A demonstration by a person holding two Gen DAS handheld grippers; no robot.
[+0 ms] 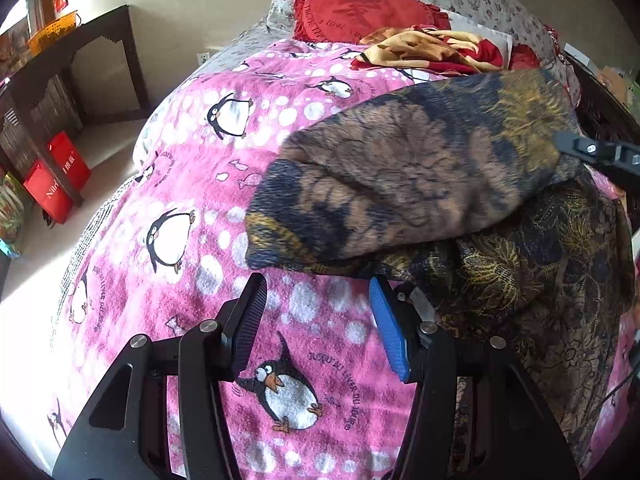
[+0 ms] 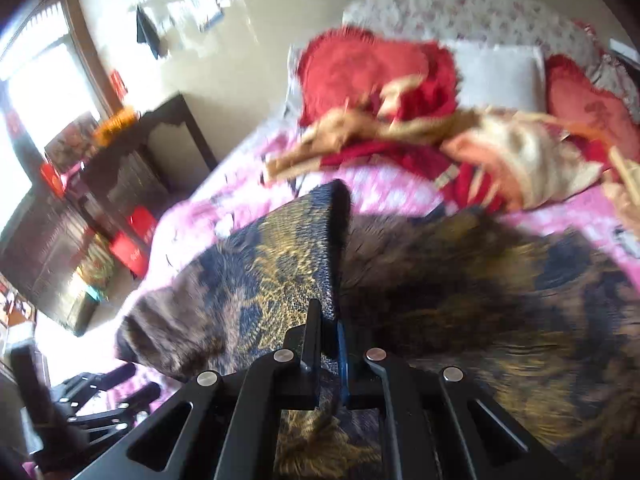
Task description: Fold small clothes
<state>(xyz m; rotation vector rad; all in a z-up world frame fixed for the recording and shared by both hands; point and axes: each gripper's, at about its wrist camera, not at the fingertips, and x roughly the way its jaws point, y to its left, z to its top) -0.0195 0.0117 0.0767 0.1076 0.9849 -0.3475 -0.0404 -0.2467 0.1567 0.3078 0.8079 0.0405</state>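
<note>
The garment (image 1: 420, 184), a dark piece patterned in gold and brown with a fuzzy underside, lies on the pink penguin blanket (image 1: 192, 184) at about three o'clock from the blanket's middle in the left wrist view, one part already turned over so the fuzzy side faces up. The right gripper (image 2: 329, 340) has its jaws pressed together on an edge of the garment, which stands up as a ridge running toward twelve o'clock from the fingers. The left gripper (image 1: 320, 328) hovers with jaws apart over bare blanket, holding nothing; the garment's near edge sits just beyond its tips at about one o'clock. The step in hand looks like carrying the pinched edge across to lay a fold. To do it well, the right gripper should probably keep its pinch firm and travel level and slowly, so the thick cloth does not slide out or bunch. The left gripper would best close on, or press down, the near edge at one o'clock, anchoring the lower layer so that only the lifted flap moves. Edges should be lined up before release. The red and gold cloth (image 1: 432, 52) heaped at twelve o'clock, near the red cushion (image 1: 360, 4), should be kept clear of the fold.
</note>
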